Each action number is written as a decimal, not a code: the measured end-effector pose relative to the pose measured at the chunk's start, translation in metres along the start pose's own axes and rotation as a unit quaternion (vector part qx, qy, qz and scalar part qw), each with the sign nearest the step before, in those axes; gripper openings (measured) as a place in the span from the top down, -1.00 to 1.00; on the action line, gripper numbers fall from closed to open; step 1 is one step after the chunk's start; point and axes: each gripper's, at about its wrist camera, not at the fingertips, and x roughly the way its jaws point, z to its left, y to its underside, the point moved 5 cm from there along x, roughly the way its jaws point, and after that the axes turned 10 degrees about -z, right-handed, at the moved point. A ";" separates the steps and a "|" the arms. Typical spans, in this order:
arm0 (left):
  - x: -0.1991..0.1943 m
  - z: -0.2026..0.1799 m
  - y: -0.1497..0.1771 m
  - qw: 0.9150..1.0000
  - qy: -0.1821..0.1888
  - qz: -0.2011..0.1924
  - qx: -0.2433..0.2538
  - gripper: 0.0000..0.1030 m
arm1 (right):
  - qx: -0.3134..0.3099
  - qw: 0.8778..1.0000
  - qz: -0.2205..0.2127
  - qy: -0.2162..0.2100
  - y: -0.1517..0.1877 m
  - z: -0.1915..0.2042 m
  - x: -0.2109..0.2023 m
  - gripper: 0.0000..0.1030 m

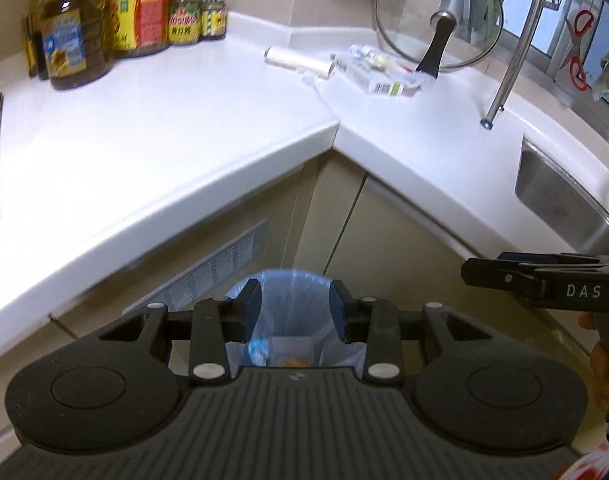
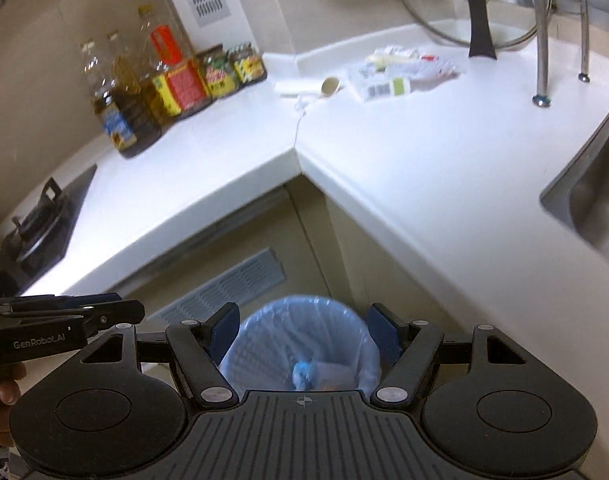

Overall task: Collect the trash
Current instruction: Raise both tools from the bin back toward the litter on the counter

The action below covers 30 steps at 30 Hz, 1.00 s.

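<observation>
- A white, glossy L-shaped worktop (image 1: 152, 148) wraps a kitchen corner, ahead of both tongs.
- Left tongs (image 1: 295, 312) and right tongs (image 2: 302, 326) stand apart, empty, above the blue-lined mesh bin (image 2: 300, 344).
- Crinkly plastic wrappers (image 2: 400, 74) and a soft paper roll (image 1: 300, 62) lie far ahead; I'd pinch each loose, thin piece low.

Glossy white countertop (image 2: 384, 152); brushed steel sink (image 2: 600, 208) right; thin blue plastic bin liner (image 2: 300, 328); clear glass lid (image 1: 436, 12) far.

bin (image 2: 300, 344): 1 | jars (image 2: 232, 68): 2 | glass lid (image 2: 464, 4): 1 | sink (image 2: 596, 204): 1
</observation>
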 end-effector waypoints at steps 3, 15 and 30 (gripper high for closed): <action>0.008 -0.006 -0.014 1.000 -0.004 -0.009 0.004 0.36 | 0.003 1.000 -0.012 0.002 -0.017 -0.011 0.002 -0.38; 0.081 -0.043 -0.099 0.998 0.001 -0.046 0.035 0.36 | 0.001 0.997 -0.074 0.030 -0.116 -0.086 0.033 -0.38; 0.199 -0.101 -0.199 0.994 0.032 -0.078 0.071 0.36 | -0.001 0.989 -0.138 0.047 -0.207 -0.147 0.095 -0.37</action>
